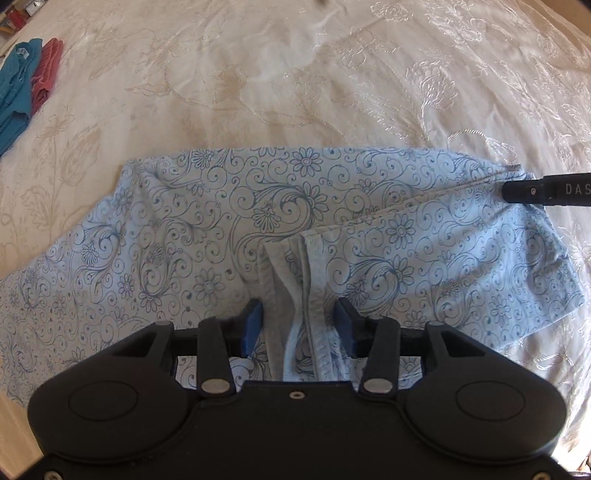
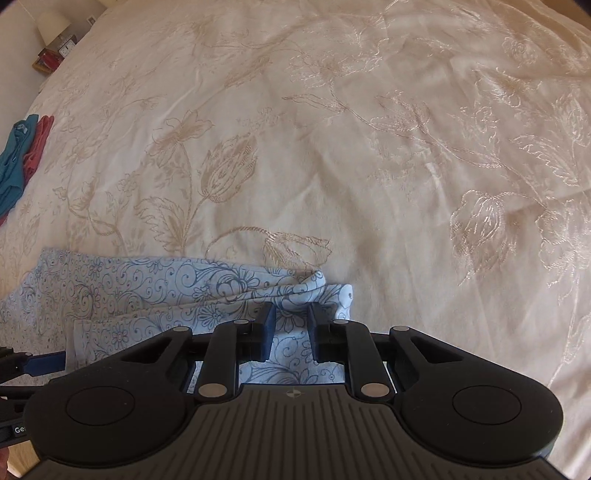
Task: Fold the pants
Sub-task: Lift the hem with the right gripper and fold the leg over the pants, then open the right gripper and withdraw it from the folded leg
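Note:
Light blue pants [image 1: 207, 229] with a dark blue floral print lie folded lengthwise across the cream bedspread [image 1: 295, 74]. My left gripper [image 1: 299, 317] points down at their near edge. Its blue pads stand wide apart on a bunched, ribbed band of the pants that rises between them. One black finger of the right gripper [image 1: 535, 190] reaches in at the pants' far right corner. In the right wrist view the pants [image 2: 155, 291] end in a small puckered fold just beyond my right gripper [image 2: 293, 321]. Its jaws stand a little apart, with flat printed cloth showing between them.
A teal garment [image 1: 14, 85] and a red one [image 1: 46, 70] lie folded at the bed's left edge. A lamp [image 2: 53, 24] stands on a nightstand beyond the far left corner. Embroidered bedspread [image 2: 369, 147] stretches beyond the pants.

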`<state>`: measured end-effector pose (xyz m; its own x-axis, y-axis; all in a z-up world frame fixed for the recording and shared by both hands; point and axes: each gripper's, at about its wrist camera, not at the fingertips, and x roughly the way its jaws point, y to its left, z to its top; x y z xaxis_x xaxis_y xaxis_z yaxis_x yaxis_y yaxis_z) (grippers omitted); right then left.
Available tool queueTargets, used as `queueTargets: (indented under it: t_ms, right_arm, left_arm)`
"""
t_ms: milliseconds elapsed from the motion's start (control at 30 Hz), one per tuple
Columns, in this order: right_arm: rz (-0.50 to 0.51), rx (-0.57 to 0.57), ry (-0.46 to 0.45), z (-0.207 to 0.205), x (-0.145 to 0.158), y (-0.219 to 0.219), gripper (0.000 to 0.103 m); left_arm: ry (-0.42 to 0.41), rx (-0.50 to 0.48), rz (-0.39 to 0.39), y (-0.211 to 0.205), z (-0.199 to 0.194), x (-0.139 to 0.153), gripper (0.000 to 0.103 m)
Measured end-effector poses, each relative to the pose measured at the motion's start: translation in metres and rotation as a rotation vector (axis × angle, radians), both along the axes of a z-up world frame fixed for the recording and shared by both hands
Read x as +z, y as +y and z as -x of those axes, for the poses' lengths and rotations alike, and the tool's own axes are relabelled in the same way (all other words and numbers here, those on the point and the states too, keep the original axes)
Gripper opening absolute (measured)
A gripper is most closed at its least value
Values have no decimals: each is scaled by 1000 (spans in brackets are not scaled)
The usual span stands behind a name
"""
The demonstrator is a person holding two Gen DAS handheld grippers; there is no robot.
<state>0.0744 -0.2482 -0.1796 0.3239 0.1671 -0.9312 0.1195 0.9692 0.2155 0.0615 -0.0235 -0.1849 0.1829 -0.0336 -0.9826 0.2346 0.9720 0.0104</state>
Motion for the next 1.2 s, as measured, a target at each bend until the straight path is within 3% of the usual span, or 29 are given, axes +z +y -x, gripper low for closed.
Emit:
queueTargets:
  t_ms: [167,400,600,733,1000,1200]
  right_arm:
    - [13,32,-9,0,3,5,18]
    - [28,72,-56,38,30,6,19]
    - [42,65,13,71,14,7,19]
    - [58,42,-9,81,20,9,19]
    - [39,59,-83,84,44,17,19]
    - [4,136,-103,74,48,40,19]
  left_arm:
    - [7,34,35,17,3,4,55]
    - [-5,61,59,32,23,16,55]
    - [-20,72,69,41,45,21,55]
    - [-41,85,92,49,44,33,54]
    - [-90,89,71,46,31,41,53]
    - [-112,120,29,63,33,44,53]
